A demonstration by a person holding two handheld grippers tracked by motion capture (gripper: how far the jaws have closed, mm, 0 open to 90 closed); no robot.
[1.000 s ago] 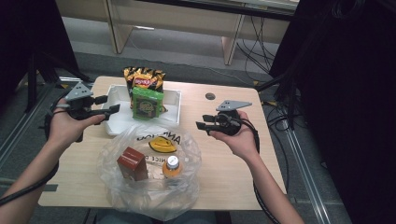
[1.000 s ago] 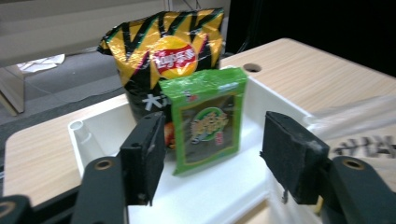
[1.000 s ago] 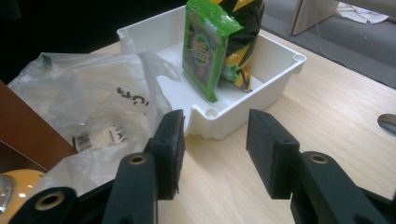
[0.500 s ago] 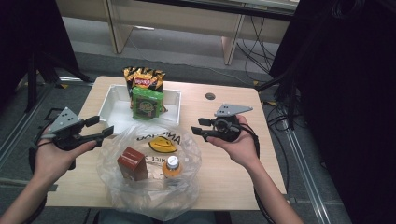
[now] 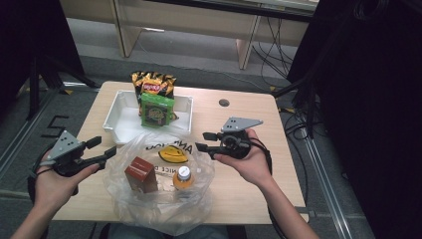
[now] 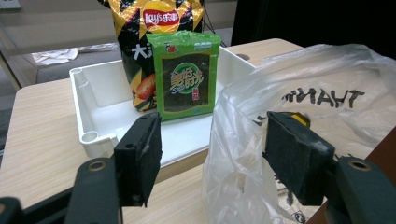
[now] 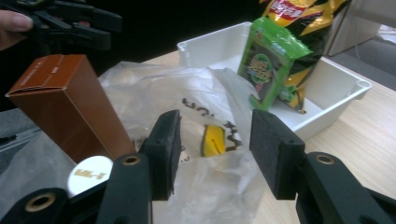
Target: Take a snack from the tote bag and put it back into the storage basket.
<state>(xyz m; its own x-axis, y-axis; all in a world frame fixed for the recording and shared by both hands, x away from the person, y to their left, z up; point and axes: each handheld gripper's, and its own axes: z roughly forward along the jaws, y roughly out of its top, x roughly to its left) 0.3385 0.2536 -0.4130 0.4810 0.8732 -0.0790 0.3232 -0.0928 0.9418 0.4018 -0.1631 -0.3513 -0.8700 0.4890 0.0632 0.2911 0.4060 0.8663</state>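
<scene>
A clear plastic bag lies open at the table's front, holding a brown carton and an orange bottle with a white cap. My left gripper is open at the bag's left edge. Its jaws have just been closing a little, and the bag's rim stands in front of the gap, unpressed. My right gripper is open at the bag's right side, its pads bare. Behind the bag, a white tray holds a green seaweed packet leaning on a chips bag.
The wooden table has bare room at the right, with a small round hole near the back. Desk legs and cables stand on the floor beyond the far edge. A dark curtain hangs at the right.
My left hand has come down from beside the tray to the bag's left edge. My right gripper has shifted a little left toward the bag.
</scene>
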